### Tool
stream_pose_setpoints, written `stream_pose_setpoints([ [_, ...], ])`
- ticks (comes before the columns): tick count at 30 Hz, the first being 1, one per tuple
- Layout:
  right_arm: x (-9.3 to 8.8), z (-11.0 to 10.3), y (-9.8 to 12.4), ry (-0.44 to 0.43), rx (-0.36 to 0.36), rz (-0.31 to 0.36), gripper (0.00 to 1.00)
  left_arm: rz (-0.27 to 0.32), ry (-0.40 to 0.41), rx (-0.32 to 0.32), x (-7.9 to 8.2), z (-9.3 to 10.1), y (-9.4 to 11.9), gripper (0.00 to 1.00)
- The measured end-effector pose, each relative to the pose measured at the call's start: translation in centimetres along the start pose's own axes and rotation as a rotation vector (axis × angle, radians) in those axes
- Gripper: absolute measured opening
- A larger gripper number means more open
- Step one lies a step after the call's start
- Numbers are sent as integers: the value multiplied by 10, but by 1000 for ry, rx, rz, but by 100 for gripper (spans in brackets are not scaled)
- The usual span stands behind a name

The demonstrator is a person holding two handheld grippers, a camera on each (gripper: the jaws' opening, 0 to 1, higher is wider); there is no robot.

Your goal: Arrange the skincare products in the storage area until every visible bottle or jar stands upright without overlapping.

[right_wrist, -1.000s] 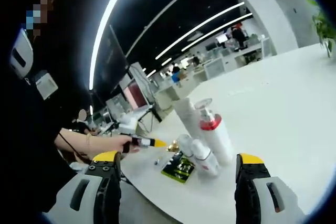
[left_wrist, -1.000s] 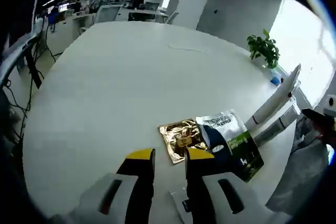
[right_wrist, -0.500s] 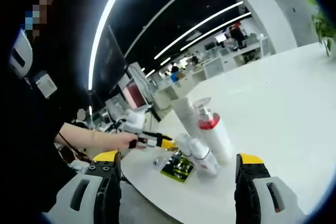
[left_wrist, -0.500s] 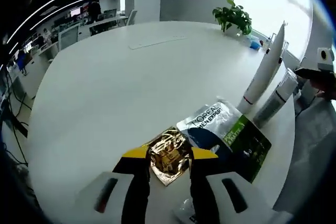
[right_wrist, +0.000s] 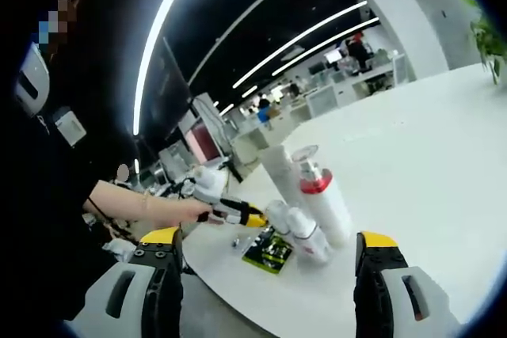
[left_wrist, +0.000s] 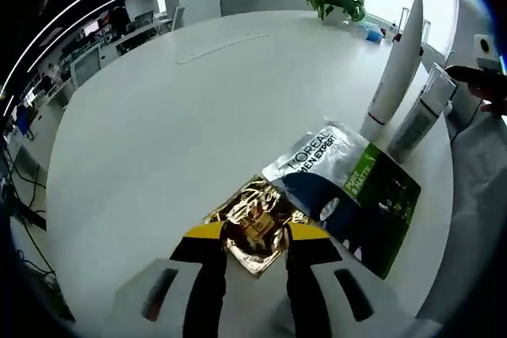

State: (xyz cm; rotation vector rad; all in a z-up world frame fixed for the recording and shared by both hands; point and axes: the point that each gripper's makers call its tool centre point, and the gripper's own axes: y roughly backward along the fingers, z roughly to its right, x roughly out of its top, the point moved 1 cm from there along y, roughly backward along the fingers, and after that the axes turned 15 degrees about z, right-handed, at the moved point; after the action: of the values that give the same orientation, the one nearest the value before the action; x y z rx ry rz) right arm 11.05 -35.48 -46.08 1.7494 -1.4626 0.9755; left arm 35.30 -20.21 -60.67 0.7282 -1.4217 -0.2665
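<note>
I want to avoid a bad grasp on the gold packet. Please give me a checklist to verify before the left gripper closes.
1. Gold foil sachet lies between the left gripper's yellow fingertips: ok.
2. Left jaws open enough to take it: ok.
3. Sachet free of the L'Oreal Men Expert pouch: cannot tell; their edges meet or overlap.
4. White tube and grey bottle stand upright, away from the grasp: ok.
5. Right gripper open, holding nothing, away from the pump bottle: ok.
6. Table bare around the sachet's left side: ok.
</note>
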Motion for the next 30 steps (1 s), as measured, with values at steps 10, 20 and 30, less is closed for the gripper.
stream_pose_setpoints([
  [10, -1, 0, 0, 0, 0, -4, 94, -14, 26, 0, -6, -3, 10, 23],
  [20, -2, -1, 0, 2, 0, -7, 94, -19, 33, -5, -8, -5, 10, 23],
  [30, -2, -1, 0, 1, 2, -9, 94, -10, 60, 9, -5, -9, 14, 30],
])
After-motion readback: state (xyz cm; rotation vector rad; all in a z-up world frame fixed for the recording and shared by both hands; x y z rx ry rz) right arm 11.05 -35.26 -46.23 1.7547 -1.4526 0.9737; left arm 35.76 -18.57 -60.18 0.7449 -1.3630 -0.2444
